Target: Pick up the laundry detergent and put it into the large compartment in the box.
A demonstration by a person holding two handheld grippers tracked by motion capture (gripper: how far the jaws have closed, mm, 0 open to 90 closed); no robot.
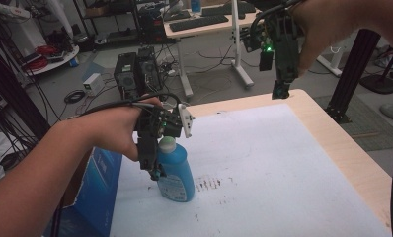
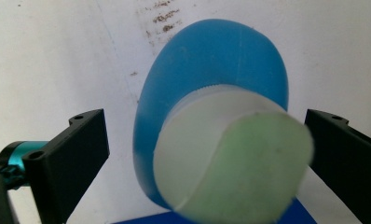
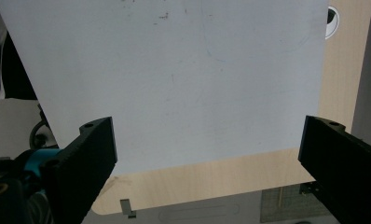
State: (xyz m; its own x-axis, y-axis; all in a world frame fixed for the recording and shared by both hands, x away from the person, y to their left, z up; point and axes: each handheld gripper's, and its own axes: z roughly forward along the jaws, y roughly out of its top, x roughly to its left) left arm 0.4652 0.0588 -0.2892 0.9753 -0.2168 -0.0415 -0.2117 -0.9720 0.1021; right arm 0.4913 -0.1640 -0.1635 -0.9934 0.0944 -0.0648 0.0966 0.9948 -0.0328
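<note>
- Right now my left gripper hangs straight down over the blue bottle, jaws spread wide, one on each side of its cap with clear space between; nothing is gripped
- My right gripper is held high over the far edge of the table, also spread open and empty, looking down on the white mat
- The bottle stands upright near the mat's left edge, just beside the blue box that sits off the table's side
- Risk one, as I judge it: the cap sits closer to one jaw than the other in the left gripper view, so closing from here could push the bottle sideways before both jaws bite
- Risk two: it stands close to the mat's edge, and a tip toward the box side could send it off the table
- Risk three: the cap looks smooth and rounded, so a shallow pinch may slip
- Looks: translucent blue body, pale whitish collar with a greenish top, a printed label low on the front; dark smudges mark the mat beside it
</note>
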